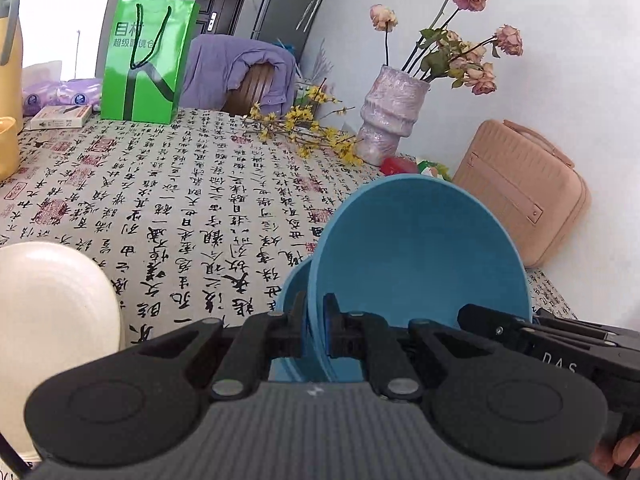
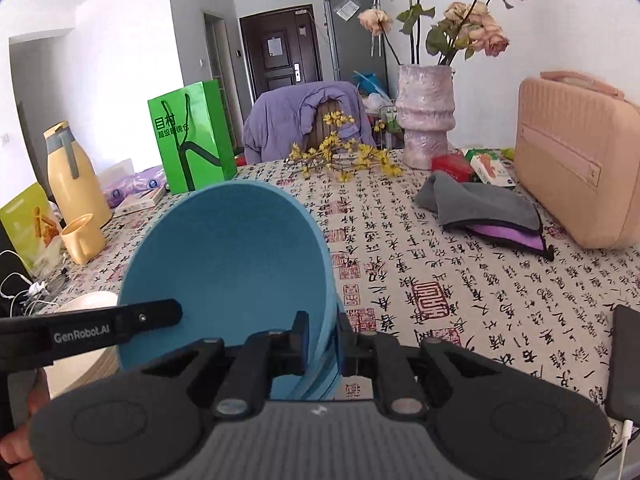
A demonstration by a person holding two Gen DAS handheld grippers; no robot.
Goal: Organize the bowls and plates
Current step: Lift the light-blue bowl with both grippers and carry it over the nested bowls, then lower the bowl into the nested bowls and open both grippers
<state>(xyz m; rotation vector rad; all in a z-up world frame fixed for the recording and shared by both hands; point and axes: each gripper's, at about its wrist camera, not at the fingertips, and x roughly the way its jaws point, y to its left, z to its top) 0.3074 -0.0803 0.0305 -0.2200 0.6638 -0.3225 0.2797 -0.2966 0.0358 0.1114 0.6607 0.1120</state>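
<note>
My left gripper [image 1: 315, 316] is shut on the rim of a stack of blue bowls [image 1: 420, 256], tilted on edge with the hollow facing right. My right gripper [image 2: 322, 334] is shut on the opposite rim of the same blue bowls [image 2: 228, 264], hollow facing left. Each gripper's body shows in the other's view: the right gripper [image 1: 540, 332] at the lower right, the left gripper [image 2: 92, 330] at the lower left. A stack of cream plates [image 1: 52, 300] sits on the table at the left, also low in the right wrist view [image 2: 86, 304].
The calligraphy tablecloth [image 2: 460, 280] carries a green bag [image 1: 148, 64], pink vase with roses [image 1: 388, 116], yellow flower sprigs [image 1: 304, 128], pink case [image 2: 576, 160], grey and purple cloths [image 2: 488, 208], yellow flask [image 2: 70, 172] and cup [image 2: 82, 238]. A phone [image 2: 626, 360] lies at the right edge.
</note>
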